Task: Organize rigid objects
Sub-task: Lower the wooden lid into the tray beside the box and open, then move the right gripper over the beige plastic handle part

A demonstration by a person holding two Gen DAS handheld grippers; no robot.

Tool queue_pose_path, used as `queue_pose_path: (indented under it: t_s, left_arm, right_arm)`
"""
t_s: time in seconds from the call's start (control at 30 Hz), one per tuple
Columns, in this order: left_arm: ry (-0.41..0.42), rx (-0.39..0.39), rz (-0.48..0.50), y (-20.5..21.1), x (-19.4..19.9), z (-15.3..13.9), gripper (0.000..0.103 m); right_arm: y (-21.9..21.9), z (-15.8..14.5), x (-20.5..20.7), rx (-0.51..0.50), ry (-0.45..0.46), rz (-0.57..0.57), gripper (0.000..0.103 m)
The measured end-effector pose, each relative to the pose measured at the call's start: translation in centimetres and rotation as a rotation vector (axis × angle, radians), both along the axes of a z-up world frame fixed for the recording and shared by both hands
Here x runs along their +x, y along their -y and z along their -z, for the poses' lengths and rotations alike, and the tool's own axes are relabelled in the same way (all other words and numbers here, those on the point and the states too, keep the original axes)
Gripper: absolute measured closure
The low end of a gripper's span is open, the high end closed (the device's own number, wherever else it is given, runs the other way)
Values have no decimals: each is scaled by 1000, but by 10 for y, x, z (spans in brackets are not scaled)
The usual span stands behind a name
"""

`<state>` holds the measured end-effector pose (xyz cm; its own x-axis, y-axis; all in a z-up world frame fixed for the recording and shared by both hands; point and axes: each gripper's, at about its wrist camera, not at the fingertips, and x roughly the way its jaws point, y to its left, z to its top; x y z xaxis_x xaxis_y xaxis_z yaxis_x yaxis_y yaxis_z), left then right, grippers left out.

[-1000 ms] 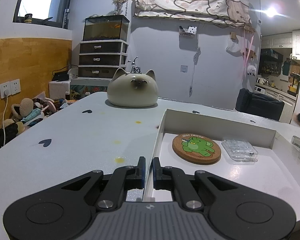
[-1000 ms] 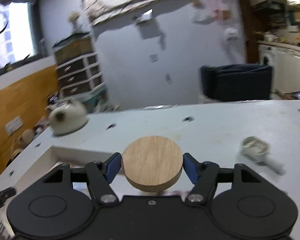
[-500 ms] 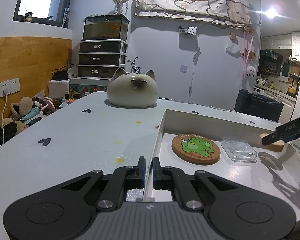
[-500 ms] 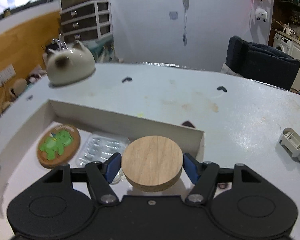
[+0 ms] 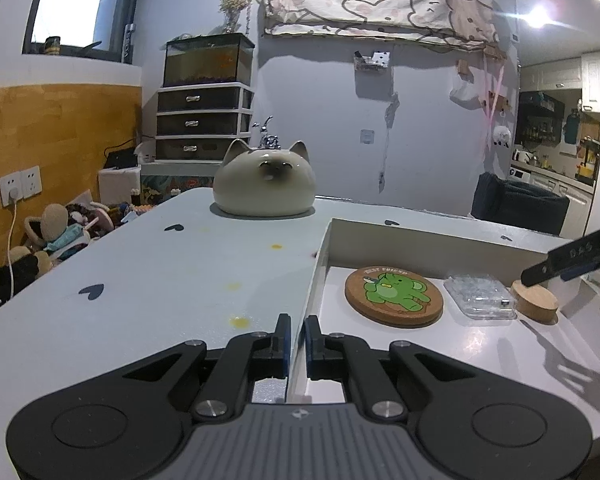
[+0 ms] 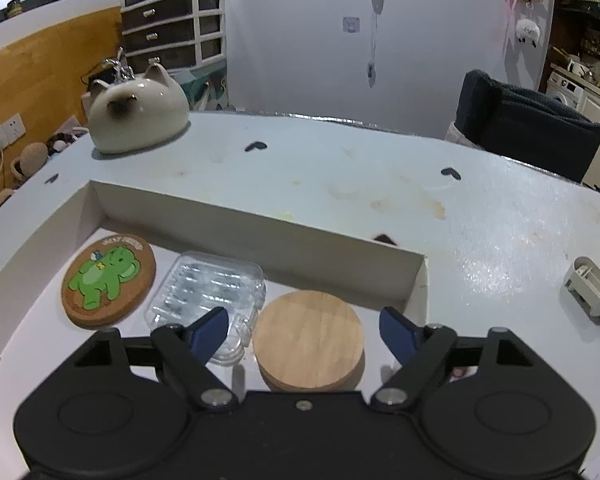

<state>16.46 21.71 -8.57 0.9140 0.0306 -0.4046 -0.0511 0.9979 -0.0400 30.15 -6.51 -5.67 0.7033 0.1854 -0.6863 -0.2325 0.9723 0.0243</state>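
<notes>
The right gripper (image 6: pixel 306 332) stands with its jaws apart: they have just been opening, and the wooden disc (image 6: pixel 309 340) lies between the blue pads with a clear gap on each side, no longer gripped. The left gripper (image 5: pixel 294 338) is closed on the near-left wall of the tray (image 5: pixel 440 240), steadying it.

Step in hand, as judged: release of the disc into the tray. To finish it well, the right gripper should lift straight up and back so that neither pad drags the disc or knocks the plastic case (image 6: pixel 208 292) just beside it; the left gripper should hold the tray fast until the right is clear.

The disc is round, pale wood with visible grain, thick, lying flat on the tray floor in the far-right corner. Left of it lie the clear plastic case, then a cork coaster (image 6: pixel 108 280) with a green cartoon figure.

Beyond the tray, on the table (image 6: pixel 340 184), a small white plastic part (image 6: pixel 590 284) lies outside it, not yet put away. A cat-shaped pot (image 6: pixel 138 110) stands at the far-left edge.
</notes>
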Motion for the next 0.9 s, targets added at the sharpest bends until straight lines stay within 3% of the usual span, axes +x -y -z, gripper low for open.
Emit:
queue_pose_path:
  t_s: [0.27, 0.53, 0.9]
  left_arm:
    - [-5, 40, 38, 7, 3, 0, 99]
    - [-16, 93, 56, 11, 4, 0, 99]
    - [-72, 98, 53, 13, 8, -6, 99]
  right_arm:
    - [19, -18, -26, 39, 54, -14, 18]
    - [70, -40, -56, 55, 133, 10, 17]
    - [181, -48, -64, 29, 202, 195, 9]
